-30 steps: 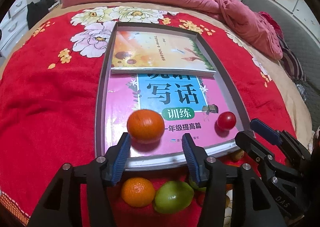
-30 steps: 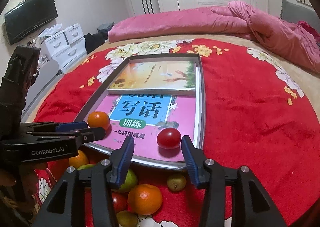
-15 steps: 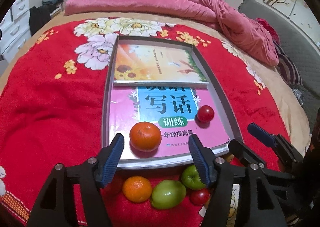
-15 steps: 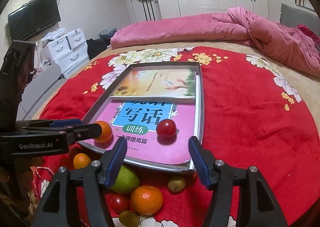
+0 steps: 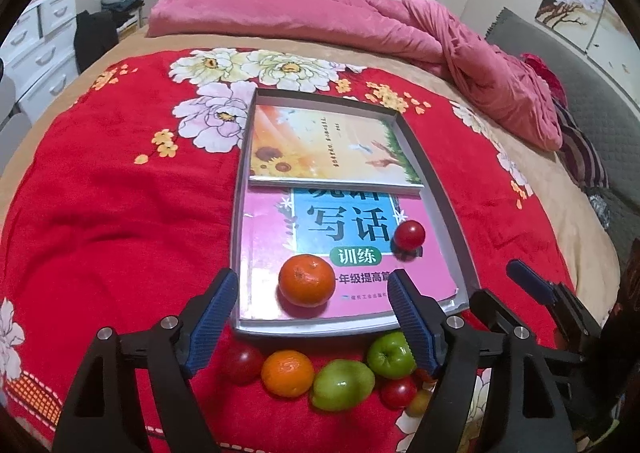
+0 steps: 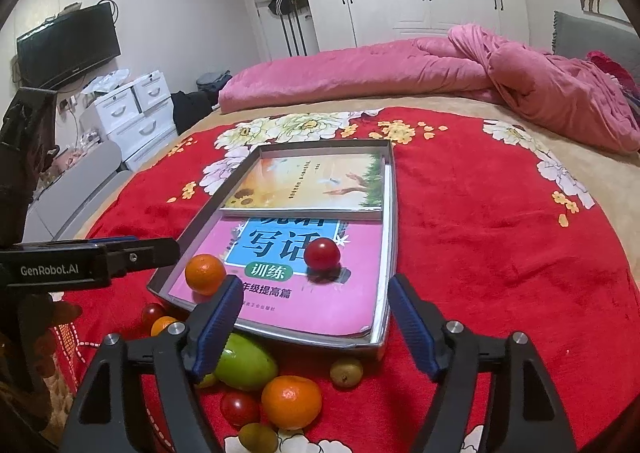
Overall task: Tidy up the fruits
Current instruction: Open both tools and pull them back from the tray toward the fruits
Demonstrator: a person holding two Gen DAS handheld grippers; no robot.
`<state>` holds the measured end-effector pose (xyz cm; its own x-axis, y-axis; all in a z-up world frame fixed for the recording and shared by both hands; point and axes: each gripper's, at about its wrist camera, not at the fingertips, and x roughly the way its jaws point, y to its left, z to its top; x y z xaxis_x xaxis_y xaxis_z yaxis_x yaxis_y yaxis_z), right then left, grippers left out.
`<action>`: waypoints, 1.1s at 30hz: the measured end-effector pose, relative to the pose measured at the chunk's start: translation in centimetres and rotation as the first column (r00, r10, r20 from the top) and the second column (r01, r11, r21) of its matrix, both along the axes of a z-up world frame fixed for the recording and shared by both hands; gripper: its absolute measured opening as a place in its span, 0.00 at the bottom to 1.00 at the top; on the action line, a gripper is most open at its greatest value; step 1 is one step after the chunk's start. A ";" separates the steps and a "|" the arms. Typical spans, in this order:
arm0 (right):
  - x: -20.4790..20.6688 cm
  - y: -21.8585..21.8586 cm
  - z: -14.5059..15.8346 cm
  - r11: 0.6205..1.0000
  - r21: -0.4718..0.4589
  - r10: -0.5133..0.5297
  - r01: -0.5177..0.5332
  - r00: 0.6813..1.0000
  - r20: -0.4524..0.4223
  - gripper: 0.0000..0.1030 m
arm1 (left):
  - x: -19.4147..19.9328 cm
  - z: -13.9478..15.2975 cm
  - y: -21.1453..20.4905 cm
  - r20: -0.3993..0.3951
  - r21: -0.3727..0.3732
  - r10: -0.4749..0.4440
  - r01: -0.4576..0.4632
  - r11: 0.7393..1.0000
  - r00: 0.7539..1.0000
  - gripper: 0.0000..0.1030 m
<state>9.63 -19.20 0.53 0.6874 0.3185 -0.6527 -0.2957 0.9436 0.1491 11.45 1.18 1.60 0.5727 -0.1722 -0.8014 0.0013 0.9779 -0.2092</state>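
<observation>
Red floral blanket (image 5: pixel 100 213), pink book (image 5: pixel 272 253) w/ blue panel, orange tangerine (image 5: pixel 306 280), green apple (image 5: pixel 391 349).

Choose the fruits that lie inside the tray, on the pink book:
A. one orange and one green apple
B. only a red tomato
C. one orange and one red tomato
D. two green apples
C: the orange and the red tomato rest on the pink book inside the tray; the green fruits lie outside on the blanket.

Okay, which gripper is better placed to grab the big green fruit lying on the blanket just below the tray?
Probably the left gripper: the green fruit lies between and just below its open fingers. It sits off to the side of the right gripper.
</observation>
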 end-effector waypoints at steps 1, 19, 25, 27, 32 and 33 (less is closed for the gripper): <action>-0.1 0.0 0.0 1.000 0.000 -0.001 0.001 1.000 0.001 0.76 | -0.1 0.1 0.0 0.002 0.004 0.002 -0.002 1.000 1.000 0.76; -1.3 0.3 0.7 1.000 -0.019 0.025 -0.025 0.999 0.029 0.79 | -1.3 0.8 0.2 0.004 -0.003 -0.027 0.027 1.000 1.000 0.77; -1.7 0.6 0.7 0.998 -0.051 0.025 -0.023 0.999 0.031 0.83 | -1.7 1.0 -0.2 0.003 -0.007 -0.045 0.045 0.999 0.999 0.77; -1.9 0.6 0.8 0.998 -0.053 0.026 -0.025 0.999 0.029 0.83 | -1.8 0.9 -0.2 0.001 -0.010 -0.050 0.050 0.999 0.999 0.77; -2.2 0.3 0.8 0.997 -0.075 0.011 -0.010 1.000 0.014 0.83 | -2.3 0.8 0.3 -0.011 -0.009 -0.054 0.054 0.998 0.998 0.77; -2.2 0.1 0.8 0.997 -0.079 0.006 -0.005 1.000 0.009 0.83 | -2.4 0.7 0.4 -0.014 -0.009 -0.052 0.052 0.999 0.999 0.77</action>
